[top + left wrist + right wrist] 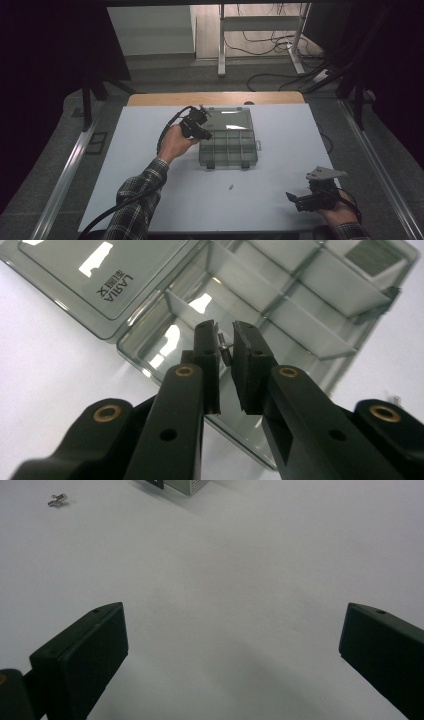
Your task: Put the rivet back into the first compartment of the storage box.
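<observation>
A clear grey compartment box (252,159) lies mid-table with its lid (230,119) folded open at the back. My left gripper (201,132) hovers over the box's left compartments (165,335). Its jaws are nearly together around a small metal screw (224,347). A second small screw (231,187) lies loose on the white tabletop in front of the box, and it sits at the top left (57,500) of the right gripper view. My right gripper (295,199) rests near the front right edge, its jaws wide apart (232,630) with nothing between them.
The white table surface (280,125) stretches around the box. A wooden strip (215,98) runs along its far edge. The box's front corner (187,485) pokes into the right gripper view. Cables and a desk frame (260,35) stand on the floor beyond.
</observation>
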`<state>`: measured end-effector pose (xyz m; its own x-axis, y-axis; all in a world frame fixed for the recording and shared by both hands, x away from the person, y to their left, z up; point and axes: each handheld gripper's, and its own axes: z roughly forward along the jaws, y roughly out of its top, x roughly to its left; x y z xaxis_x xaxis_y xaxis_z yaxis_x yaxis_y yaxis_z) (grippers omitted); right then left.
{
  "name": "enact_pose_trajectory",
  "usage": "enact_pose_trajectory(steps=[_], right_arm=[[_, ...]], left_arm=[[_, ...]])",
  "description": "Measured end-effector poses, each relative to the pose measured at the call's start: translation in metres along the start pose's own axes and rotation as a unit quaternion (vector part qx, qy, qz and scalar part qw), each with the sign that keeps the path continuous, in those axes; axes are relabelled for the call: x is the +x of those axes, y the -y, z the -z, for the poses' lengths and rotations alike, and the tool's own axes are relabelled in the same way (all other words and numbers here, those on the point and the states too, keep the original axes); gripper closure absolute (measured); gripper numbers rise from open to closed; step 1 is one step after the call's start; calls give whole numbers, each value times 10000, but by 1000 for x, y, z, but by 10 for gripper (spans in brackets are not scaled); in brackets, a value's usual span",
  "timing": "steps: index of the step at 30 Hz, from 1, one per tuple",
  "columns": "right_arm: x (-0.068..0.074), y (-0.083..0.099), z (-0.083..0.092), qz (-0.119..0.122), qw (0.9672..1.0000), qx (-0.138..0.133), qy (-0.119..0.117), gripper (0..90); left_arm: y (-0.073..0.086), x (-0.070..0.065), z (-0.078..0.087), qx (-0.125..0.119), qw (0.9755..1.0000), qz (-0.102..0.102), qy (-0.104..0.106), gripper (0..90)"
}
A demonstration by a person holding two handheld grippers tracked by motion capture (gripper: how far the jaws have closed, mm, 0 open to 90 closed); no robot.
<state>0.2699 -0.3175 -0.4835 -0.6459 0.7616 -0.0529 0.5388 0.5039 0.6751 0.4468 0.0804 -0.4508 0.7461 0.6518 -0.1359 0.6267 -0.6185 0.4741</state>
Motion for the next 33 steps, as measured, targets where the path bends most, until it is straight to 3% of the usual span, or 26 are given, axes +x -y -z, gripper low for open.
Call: enact_pose_trajectory(steps=[11,14,19,33], right_arm=[[0,0,0,33,10000,19,-17,0],[0,0,0,34,10000,16,-14,0],[0,0,0,34,10000,16,-11,0],[0,1,0,29,10000,22,9,0]], left_arm=[[4,12,-16,5,9997,237,-104,803],[4,13,-16,7,9996,260,-115,739],[4,10,-10,-109,9997,230,-66,709],[11,-6,6,-203,9997,-31,-103,342]])
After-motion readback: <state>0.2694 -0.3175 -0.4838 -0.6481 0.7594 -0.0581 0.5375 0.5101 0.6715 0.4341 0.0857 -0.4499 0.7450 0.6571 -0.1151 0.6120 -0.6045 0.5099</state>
